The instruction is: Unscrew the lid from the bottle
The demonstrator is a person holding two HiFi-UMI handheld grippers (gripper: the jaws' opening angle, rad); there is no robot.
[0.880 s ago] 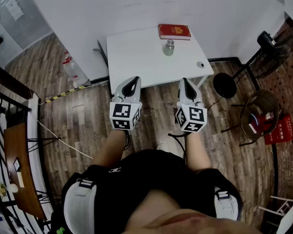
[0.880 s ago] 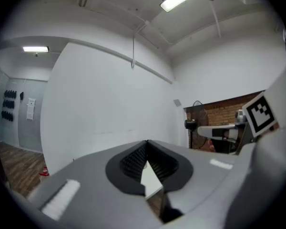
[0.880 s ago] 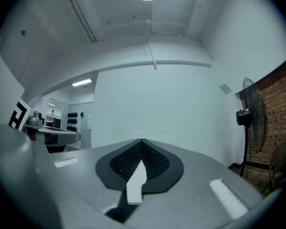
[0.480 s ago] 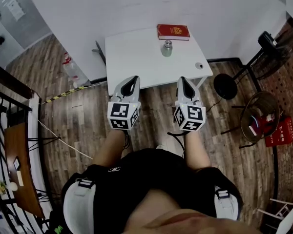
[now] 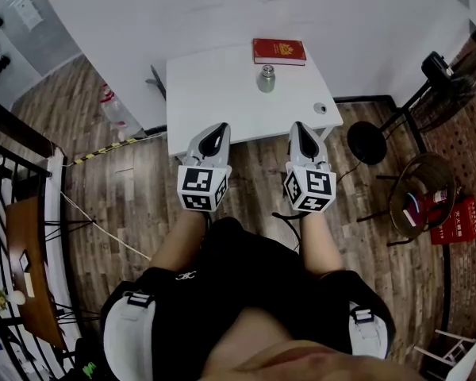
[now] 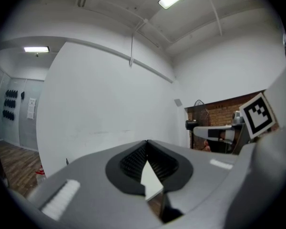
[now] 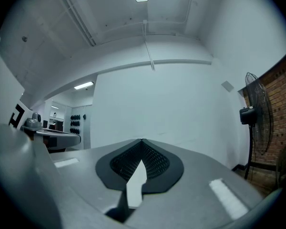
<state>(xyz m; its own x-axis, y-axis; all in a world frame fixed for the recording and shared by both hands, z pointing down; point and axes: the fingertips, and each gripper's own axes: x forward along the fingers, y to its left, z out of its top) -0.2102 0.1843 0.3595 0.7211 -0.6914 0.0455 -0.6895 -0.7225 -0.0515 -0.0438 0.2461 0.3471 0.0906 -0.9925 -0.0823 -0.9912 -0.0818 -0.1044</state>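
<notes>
**A:** While the left gripper and the right gripper hang short of the table, how should the approach to the bottle go?

**B:** I'd carry both forward together and open each one only when it's close. The small metal bottle stands upright toward the table's far edge, just in front of a red book. One gripper ought to clamp the body low while the other takes the lid squarely from above. A tilted grip would likely tip something that light.

**A:** And how are they held now?

**B:** They're side by side over the wooden floor, close to the person's body. The marker cubes face the person and the tips aim at the table's near edge. Their own views look up at wall and ceiling, so both seem tilted upward. Each pair of jaws is pressed together with nothing between.
</notes>
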